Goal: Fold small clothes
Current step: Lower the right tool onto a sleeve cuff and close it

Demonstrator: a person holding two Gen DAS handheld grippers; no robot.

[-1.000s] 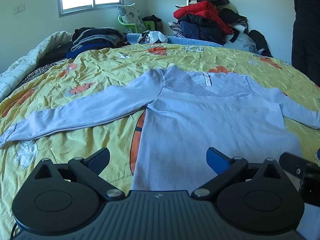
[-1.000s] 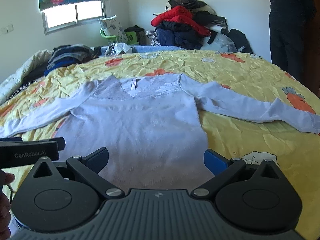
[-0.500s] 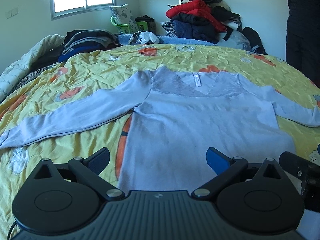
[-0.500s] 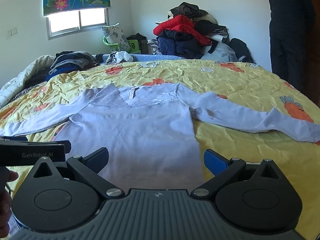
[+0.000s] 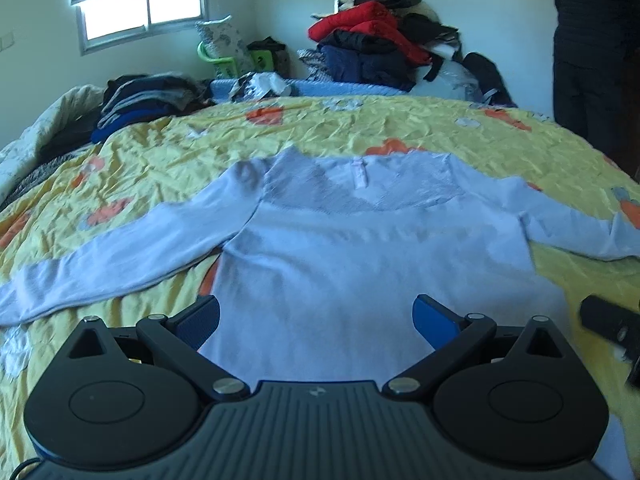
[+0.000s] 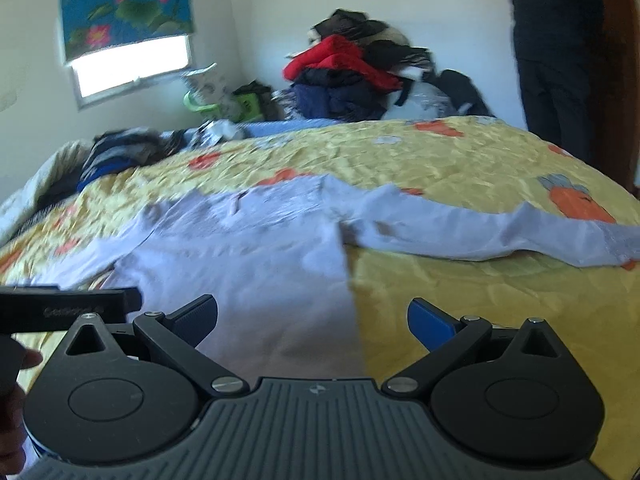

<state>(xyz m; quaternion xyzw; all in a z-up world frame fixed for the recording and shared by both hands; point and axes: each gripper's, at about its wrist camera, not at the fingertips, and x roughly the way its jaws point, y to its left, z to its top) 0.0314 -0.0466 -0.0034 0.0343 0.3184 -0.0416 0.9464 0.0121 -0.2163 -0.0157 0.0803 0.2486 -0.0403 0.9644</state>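
In the left view, the left tool (image 5: 316,316) was wide open, holding nothing, above the hem of the soft pale-blue long-sleeved top (image 5: 372,256) lying flat on the yellow bed cover (image 5: 160,148). Only here did its whole left sleeve show.

In the right view, the right tool (image 6: 312,316) was open and empty too, over the top's (image 6: 240,264) right edge. A good fold probably needs a pinch at the sleeve's end. Only this view showed the full right sleeve.

sweater (image 5: 372,264): soft matt knit | bedsheet (image 5: 400,128): crinkled cloth | left tool (image 5: 316,320): matt plastic
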